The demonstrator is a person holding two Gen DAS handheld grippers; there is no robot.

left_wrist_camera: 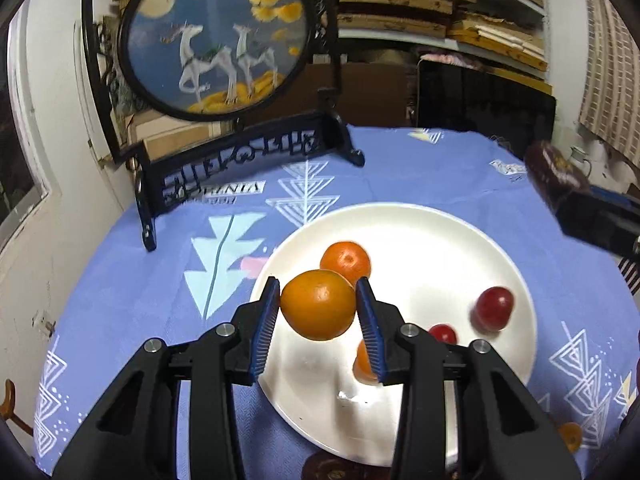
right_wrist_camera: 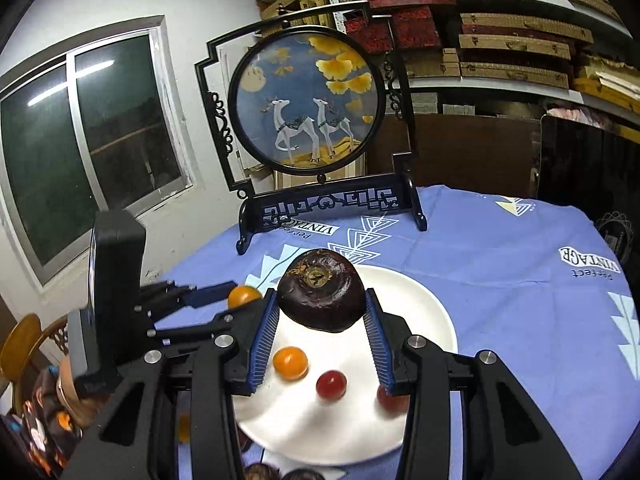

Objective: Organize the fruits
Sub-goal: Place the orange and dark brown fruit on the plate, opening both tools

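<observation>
My left gripper (left_wrist_camera: 317,312) is shut on a large orange (left_wrist_camera: 318,305) and holds it above the left rim of a white plate (left_wrist_camera: 432,236). On the plate lie a second orange (left_wrist_camera: 346,262), a small orange fruit (left_wrist_camera: 362,362) partly hidden by a finger, a big red fruit (left_wrist_camera: 493,308) and a small red one (left_wrist_camera: 443,334). My right gripper (right_wrist_camera: 322,316) is shut on a dark purple mangosteen (right_wrist_camera: 322,290) above the same plate (right_wrist_camera: 424,308), where an orange fruit (right_wrist_camera: 290,362) and a red fruit (right_wrist_camera: 331,385) lie. The left gripper with its orange (right_wrist_camera: 243,296) shows at the left.
A black-framed round deer screen (left_wrist_camera: 216,36) stands at the table's back left on the blue patterned cloth (left_wrist_camera: 420,160). Dark fruits (right_wrist_camera: 276,472) lie by the near plate edge. A small orange (left_wrist_camera: 570,436) lies on the cloth at right. Shelves of boxes line the wall.
</observation>
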